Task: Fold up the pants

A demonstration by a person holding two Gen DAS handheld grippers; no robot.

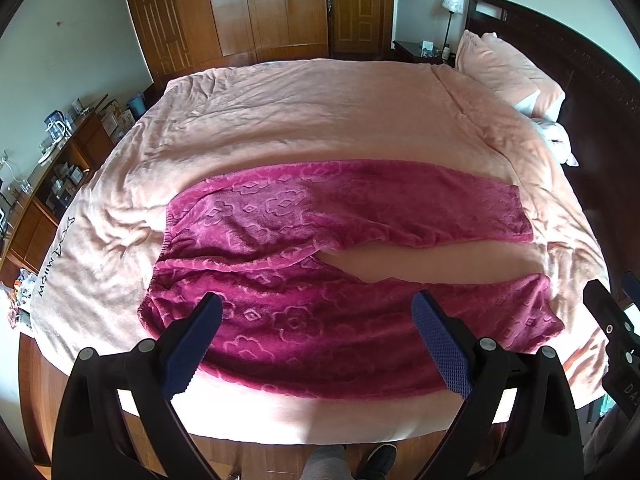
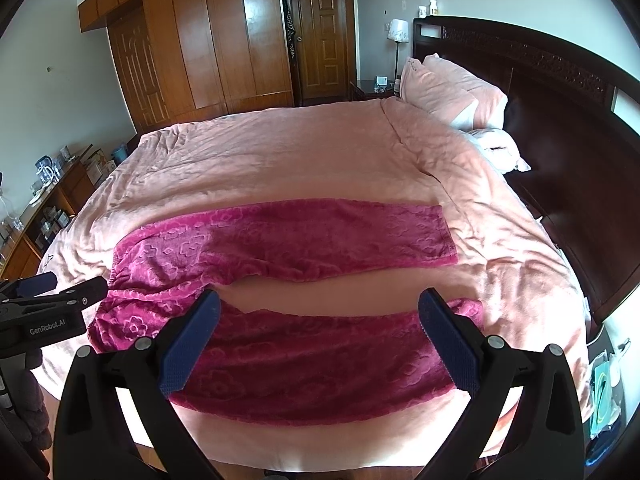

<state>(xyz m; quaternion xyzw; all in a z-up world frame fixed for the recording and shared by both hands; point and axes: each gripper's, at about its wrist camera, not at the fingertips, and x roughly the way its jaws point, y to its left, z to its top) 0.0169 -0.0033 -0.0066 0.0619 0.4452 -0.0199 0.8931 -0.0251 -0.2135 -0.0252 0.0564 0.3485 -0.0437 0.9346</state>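
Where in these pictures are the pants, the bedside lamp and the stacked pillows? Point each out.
pants [image 1: 280, 216]: left wrist view, on the seat near the waistband.
bedside lamp [image 2: 399, 31]: right wrist view, on its white shade.
pillows [image 2: 452, 92]: right wrist view, on the top pink pillow.

The left gripper [image 1: 316, 340] hung with its 2 blue-padded fingers [image 1: 192, 344] spread wide, gripping nothing. The right gripper [image 2: 320, 340] was just as wide apart and empty, level beside it.

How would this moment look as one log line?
pants: flat on bed, unfolded | left hand-held gripper: open, empty | right hand-held gripper: open, empty
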